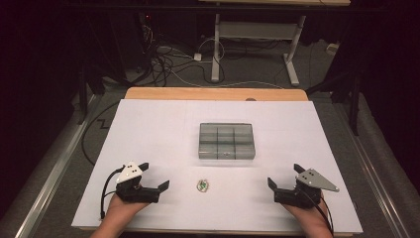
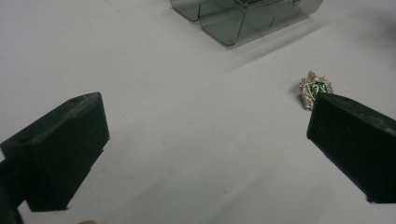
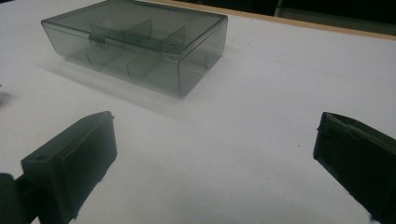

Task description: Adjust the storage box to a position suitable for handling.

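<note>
Small green-and-gold brooch (image 1: 202,185) lies flat on the white counter (image 1: 148,129), lower centre of the high view, between the two claws and apart from both. Left claw (image 1: 157,175), lower left, jaws spread, holding nothing; in its own view the brooch (image 2: 315,88) sits just past the right-hand jaw. Right claw (image 1: 284,175), lower right, jaws spread, empty. Smoky clear compartment box (image 1: 227,141), lid closed, sits mid-frame above the brooch.
</note>
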A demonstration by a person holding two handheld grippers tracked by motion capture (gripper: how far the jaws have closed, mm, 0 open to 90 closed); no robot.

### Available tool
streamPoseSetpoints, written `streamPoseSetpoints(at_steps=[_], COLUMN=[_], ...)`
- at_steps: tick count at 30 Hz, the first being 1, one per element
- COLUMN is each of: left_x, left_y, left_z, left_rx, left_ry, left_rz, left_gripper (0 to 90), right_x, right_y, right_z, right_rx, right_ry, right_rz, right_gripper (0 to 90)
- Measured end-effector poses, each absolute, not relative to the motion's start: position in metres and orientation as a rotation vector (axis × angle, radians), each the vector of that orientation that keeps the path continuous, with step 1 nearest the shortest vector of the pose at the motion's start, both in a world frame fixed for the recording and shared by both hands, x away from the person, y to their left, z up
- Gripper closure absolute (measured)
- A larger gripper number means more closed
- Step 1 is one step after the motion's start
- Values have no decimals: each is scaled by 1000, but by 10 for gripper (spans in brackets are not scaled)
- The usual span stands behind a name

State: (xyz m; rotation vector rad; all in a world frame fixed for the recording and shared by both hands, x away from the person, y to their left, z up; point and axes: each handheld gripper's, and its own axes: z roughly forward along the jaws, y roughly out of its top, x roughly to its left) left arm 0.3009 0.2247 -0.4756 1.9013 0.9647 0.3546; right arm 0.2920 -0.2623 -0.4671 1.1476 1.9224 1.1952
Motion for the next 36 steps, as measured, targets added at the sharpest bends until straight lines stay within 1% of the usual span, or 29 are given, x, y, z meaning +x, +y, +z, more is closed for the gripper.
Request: streamPoseSetpoints(at_steps=[8,14,16,25,26,27,30,33,35,36], left_x=[300,302,303,300,300,300,300,299,299,299], left_y=[219,222,222,219,219,218,216,214,212,212], left_z=[-475,-475,-474,-471,-471,-471,-472,-472,-472,-472], left_rx=[1930,1923,1924,1946,1947,1953,1970,1981,2001,2001], left_ry=[909,929,943,929,927,914,902,883,865,865], left_rz=[358,366,350,332,331,317,294,281,266,266], left_gripper=[0,0,0,0,6,32,75,148,168,192], right_x=[284,282,283,283,283,283,284,284,284,284], right_y=[-265,-266,-265,-267,-267,-267,-267,-267,-268,-268], right_z=[-465,-465,-465,-464,-464,-464,-464,-465,-465,-465], right_rx=[1132,1126,1126,1112,1112,1112,1108,1111,1113,1113], right_ry=[1926,1917,1916,1913,1912,1912,1913,1915,1914,1914], right_rz=[1209,1215,1219,1220,1220,1220,1218,1215,1212,1211], right_gripper=[0,0,0,0,0,0,0,0,0,0])
